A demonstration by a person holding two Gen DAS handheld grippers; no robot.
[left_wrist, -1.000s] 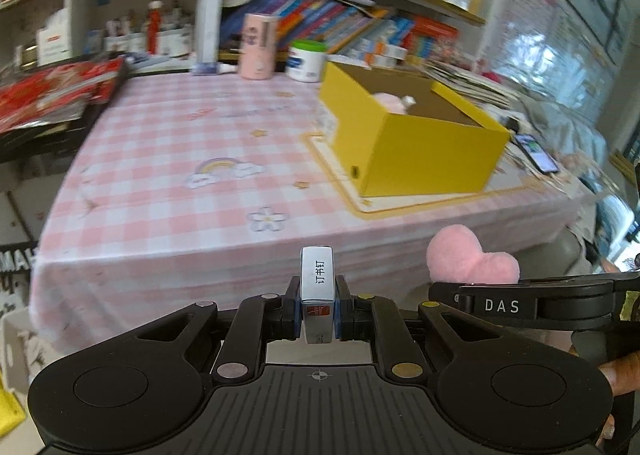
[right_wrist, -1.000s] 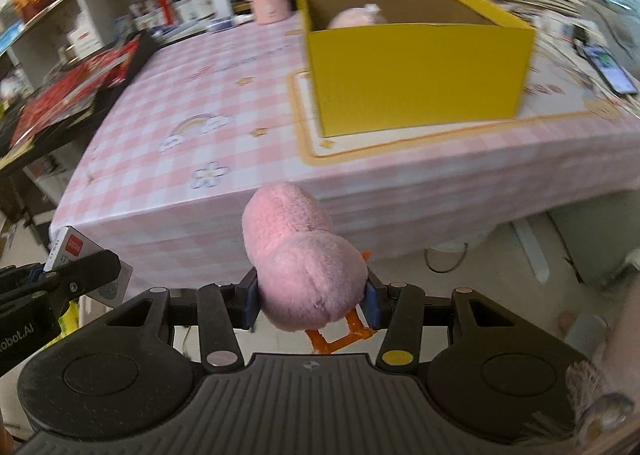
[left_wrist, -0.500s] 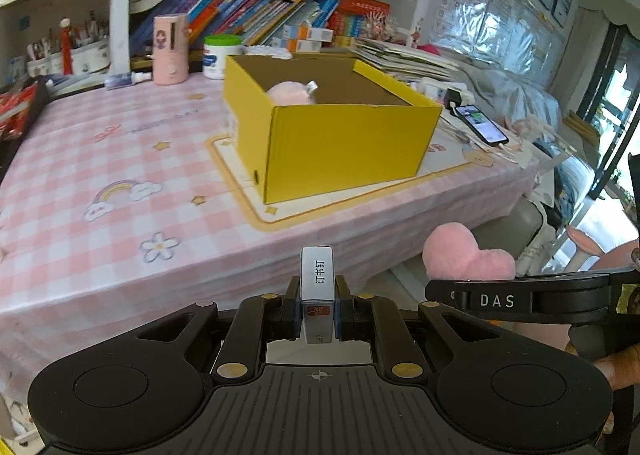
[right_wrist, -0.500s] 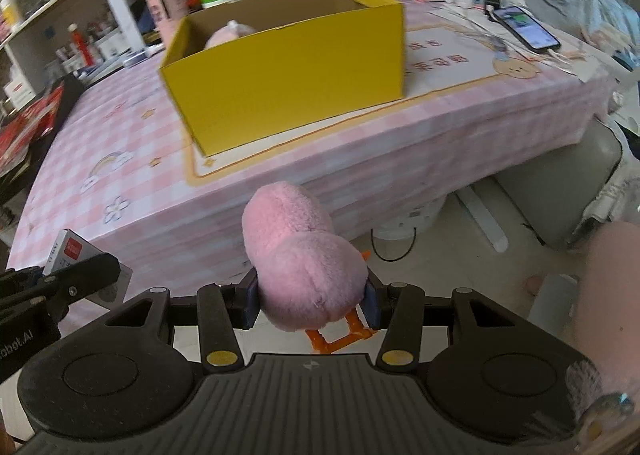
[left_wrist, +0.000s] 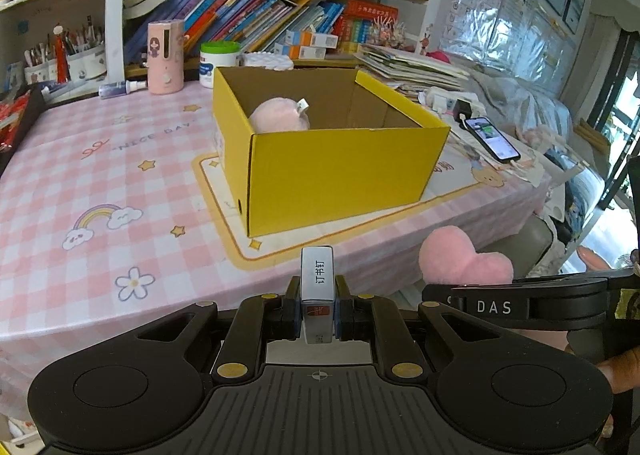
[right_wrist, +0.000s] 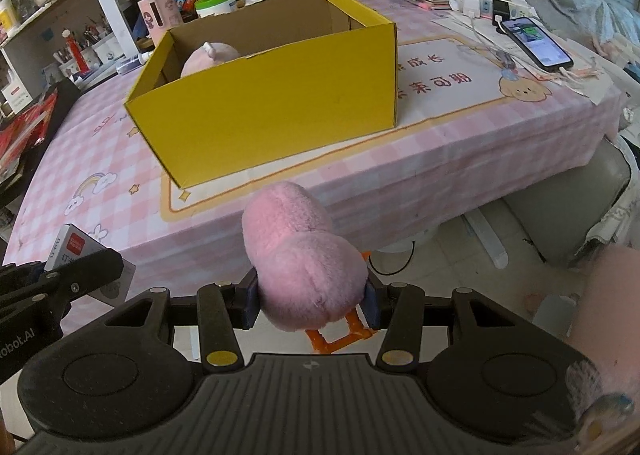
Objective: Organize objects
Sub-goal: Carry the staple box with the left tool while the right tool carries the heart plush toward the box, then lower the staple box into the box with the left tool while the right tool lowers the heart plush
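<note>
My left gripper (left_wrist: pixel 317 309) is shut on a small grey staple box (left_wrist: pixel 317 287), held in front of the table's near edge. My right gripper (right_wrist: pixel 311 305) is shut on a pink heart plush (right_wrist: pixel 298 255), also short of the table edge; the plush shows in the left wrist view (left_wrist: pixel 460 257). The staple box shows at the left of the right wrist view (right_wrist: pixel 76 251). An open yellow cardboard box (left_wrist: pixel 332 171) stands on a cream mat on the pink checked table (left_wrist: pixel 100 183). A pale pink plush (left_wrist: pixel 280 117) lies inside the box, also seen in the right wrist view (right_wrist: pixel 210 57).
A phone (left_wrist: pixel 490 137) on a cable lies at the table's right with a power strip (right_wrist: pixel 476 5). A pink dispenser (left_wrist: pixel 165 55) and a green-lidded tub (left_wrist: pixel 218 61) stand behind the box. Bookshelves and paper stacks line the back. A grey chair (right_wrist: pixel 568 195) stands right of the table.
Both grippers have swung right and moved closer to the table, so the yellow box now sits centred and larger in both views. Both still hold their objects.
</note>
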